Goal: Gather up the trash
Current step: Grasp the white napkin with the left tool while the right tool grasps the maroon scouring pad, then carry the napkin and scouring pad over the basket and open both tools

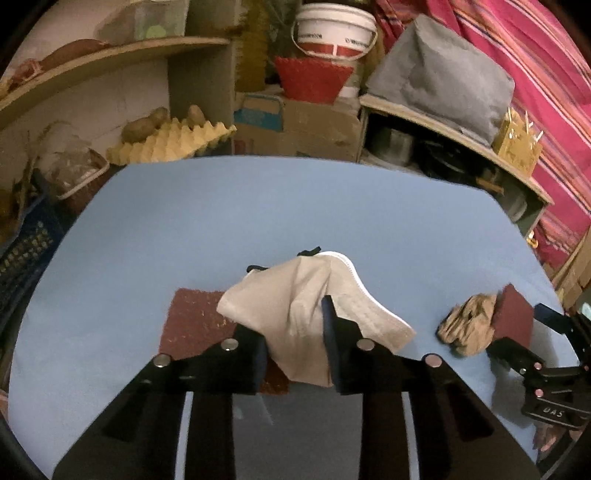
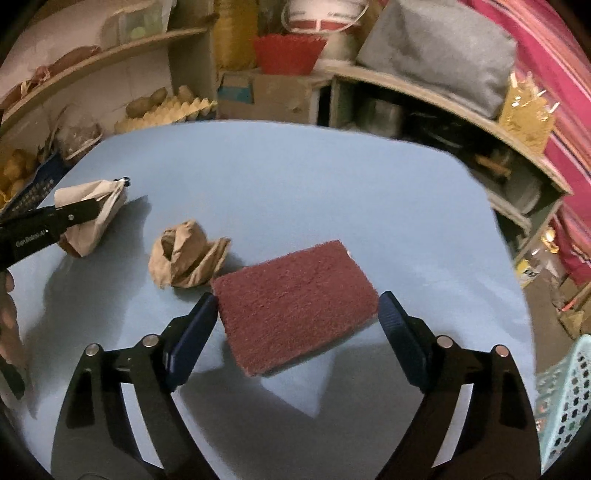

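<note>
My left gripper [image 1: 295,332] is shut on a crumpled white face mask [image 1: 314,310] and holds it just above a flat maroon scouring pad [image 1: 195,321] on the blue table. My right gripper [image 2: 297,325] is open, its fingers on either side of a second maroon scouring pad [image 2: 295,306] that looks lifted off the table; whether the pads touch it I cannot tell. A crumpled brown paper ball [image 2: 186,260] lies just left of that pad; it also shows in the left wrist view [image 1: 467,326]. The mask and left gripper show in the right wrist view [image 2: 92,218].
The blue table [image 1: 258,206] is ringed by clutter: an egg tray with potatoes [image 1: 170,140], a cardboard box [image 1: 303,122], a white bucket [image 1: 334,29], wooden shelves [image 1: 461,147]. A teal perforated basket [image 2: 565,402] stands at the right edge.
</note>
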The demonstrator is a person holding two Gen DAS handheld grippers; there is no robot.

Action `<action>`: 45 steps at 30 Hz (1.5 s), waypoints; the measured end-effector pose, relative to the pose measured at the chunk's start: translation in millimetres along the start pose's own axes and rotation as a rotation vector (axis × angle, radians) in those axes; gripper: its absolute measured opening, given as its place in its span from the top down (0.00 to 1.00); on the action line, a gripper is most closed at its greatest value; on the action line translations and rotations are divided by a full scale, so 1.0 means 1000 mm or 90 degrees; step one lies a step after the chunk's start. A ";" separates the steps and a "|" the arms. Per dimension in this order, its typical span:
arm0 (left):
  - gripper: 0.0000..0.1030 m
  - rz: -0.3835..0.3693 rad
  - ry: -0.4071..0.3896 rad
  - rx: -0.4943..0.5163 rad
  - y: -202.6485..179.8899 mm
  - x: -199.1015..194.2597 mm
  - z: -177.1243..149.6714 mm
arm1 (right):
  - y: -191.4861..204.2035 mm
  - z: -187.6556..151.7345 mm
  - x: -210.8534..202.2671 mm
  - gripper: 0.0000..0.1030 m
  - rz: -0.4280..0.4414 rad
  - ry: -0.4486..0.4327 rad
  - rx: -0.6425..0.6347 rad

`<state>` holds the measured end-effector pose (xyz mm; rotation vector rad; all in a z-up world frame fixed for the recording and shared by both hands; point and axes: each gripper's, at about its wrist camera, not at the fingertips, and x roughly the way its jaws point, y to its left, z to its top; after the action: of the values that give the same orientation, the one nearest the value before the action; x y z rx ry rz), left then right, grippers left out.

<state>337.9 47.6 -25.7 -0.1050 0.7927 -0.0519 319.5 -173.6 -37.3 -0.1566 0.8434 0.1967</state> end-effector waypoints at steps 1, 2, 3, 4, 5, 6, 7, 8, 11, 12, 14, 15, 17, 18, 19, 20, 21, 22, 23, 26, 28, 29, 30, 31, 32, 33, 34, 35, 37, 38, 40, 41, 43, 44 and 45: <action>0.76 -0.001 -0.006 -0.004 0.000 -0.003 0.001 | -0.004 -0.001 -0.008 0.16 -0.007 -0.012 0.006; 0.76 0.000 -0.015 -0.007 -0.001 -0.008 0.002 | -0.007 -0.001 -0.013 0.16 -0.012 -0.020 0.011; 0.76 0.001 -0.022 -0.008 -0.001 -0.012 0.003 | -0.011 -0.002 -0.019 0.16 -0.018 -0.029 0.015; 0.76 0.004 -0.030 -0.010 -0.003 -0.017 0.003 | -0.015 -0.004 -0.026 0.16 -0.026 -0.041 0.022; 0.76 0.009 -0.036 -0.011 -0.004 -0.021 0.004 | -0.020 -0.006 -0.033 0.16 -0.031 -0.052 0.029; 0.76 0.018 -0.044 -0.012 -0.004 -0.025 0.005 | -0.023 -0.008 -0.039 0.16 -0.035 -0.059 0.034; 0.76 0.024 -0.052 -0.012 -0.005 -0.029 0.005 | -0.029 -0.010 -0.048 0.16 -0.042 -0.074 0.044; 0.76 0.028 -0.063 -0.015 -0.006 -0.036 0.006 | -0.032 -0.011 -0.054 0.16 -0.046 -0.081 0.049; 0.76 0.033 -0.097 -0.018 -0.011 -0.056 0.009 | -0.048 -0.016 -0.075 0.16 -0.060 -0.109 0.067; 0.76 0.034 -0.108 -0.017 -0.013 -0.062 0.010 | -0.054 -0.019 -0.082 0.16 -0.064 -0.117 0.073; 0.76 0.037 -0.129 -0.014 -0.019 -0.076 0.011 | -0.062 -0.024 -0.094 0.16 -0.071 -0.129 0.082; 0.76 0.036 -0.137 -0.012 -0.023 -0.082 0.011 | -0.067 -0.025 -0.098 0.16 -0.074 -0.133 0.086; 0.76 0.033 -0.150 -0.010 -0.030 -0.092 0.011 | -0.080 -0.031 -0.111 0.16 -0.083 -0.142 0.099; 0.76 0.028 -0.154 -0.009 -0.035 -0.096 0.012 | -0.086 -0.034 -0.115 0.16 -0.086 -0.144 0.105; 0.76 0.023 -0.158 -0.007 -0.040 -0.101 0.012 | -0.096 -0.038 -0.122 0.16 -0.090 -0.148 0.118; 0.76 0.017 -0.164 -0.002 -0.048 -0.106 0.011 | -0.101 -0.040 -0.125 0.16 -0.092 -0.150 0.125; 0.76 0.010 -0.167 0.002 -0.054 -0.110 0.011 | -0.108 -0.042 -0.130 0.16 -0.095 -0.153 0.134; 0.76 -0.001 -0.171 0.011 -0.064 -0.115 0.010 | -0.117 -0.046 -0.136 0.16 -0.101 -0.157 0.144; 0.76 -0.006 -0.176 0.016 -0.072 -0.117 0.009 | -0.125 -0.049 -0.141 0.16 -0.108 -0.160 0.151; 0.76 -0.028 -0.189 0.033 -0.098 -0.128 0.006 | -0.147 -0.061 -0.160 0.16 -0.134 -0.174 0.174; 0.76 -0.050 -0.189 0.041 -0.115 -0.131 0.005 | -0.165 -0.069 -0.174 0.16 -0.150 -0.184 0.193; 0.76 -0.066 -0.187 0.048 -0.127 -0.133 0.003 | -0.172 -0.072 -0.179 0.16 -0.156 -0.187 0.200; 0.76 -0.077 -0.182 0.057 -0.138 -0.134 0.002 | -0.178 -0.076 -0.183 0.16 -0.163 -0.189 0.205; 0.76 -0.085 -0.178 0.068 -0.148 -0.134 0.000 | -0.186 -0.080 -0.189 0.16 -0.175 -0.191 0.210; 0.76 -0.092 -0.173 0.085 -0.164 -0.133 -0.004 | -0.193 -0.084 -0.193 0.16 -0.184 -0.192 0.214; 0.76 -0.096 -0.171 0.093 -0.173 -0.133 -0.006 | -0.201 -0.090 -0.197 0.16 -0.191 -0.192 0.218; 0.76 -0.102 -0.169 0.098 -0.182 -0.133 -0.008 | -0.210 -0.096 -0.203 0.16 -0.200 -0.193 0.227; 0.76 -0.116 -0.164 0.097 -0.194 -0.132 -0.012 | -0.218 -0.101 -0.207 0.16 -0.205 -0.194 0.236; 0.76 -0.137 -0.156 0.102 -0.215 -0.131 -0.016 | -0.233 -0.111 -0.213 0.16 -0.208 -0.194 0.258; 0.76 -0.146 -0.155 0.111 -0.229 -0.131 -0.020 | -0.241 -0.117 -0.217 0.16 -0.209 -0.194 0.269; 0.76 -0.164 -0.155 0.130 -0.255 -0.133 -0.026 | -0.254 -0.128 -0.224 0.16 -0.216 -0.194 0.285; 0.76 -0.172 -0.154 0.135 -0.264 -0.134 -0.029 | -0.258 -0.132 -0.226 0.16 -0.219 -0.194 0.291; 0.76 -0.192 -0.152 0.148 -0.287 -0.135 -0.034 | -0.267 -0.141 -0.231 0.16 -0.224 -0.193 0.302; 0.76 -0.203 -0.149 0.155 -0.302 -0.134 -0.037 | -0.270 -0.145 -0.233 0.16 -0.228 -0.191 0.304; 0.76 -0.211 -0.147 0.160 -0.313 -0.133 -0.040 | -0.272 -0.148 -0.234 0.16 -0.232 -0.190 0.305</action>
<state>213.9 -254.5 76.5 -0.0025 0.5272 -0.4446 123.9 -495.2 58.2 0.1670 0.5329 -0.3198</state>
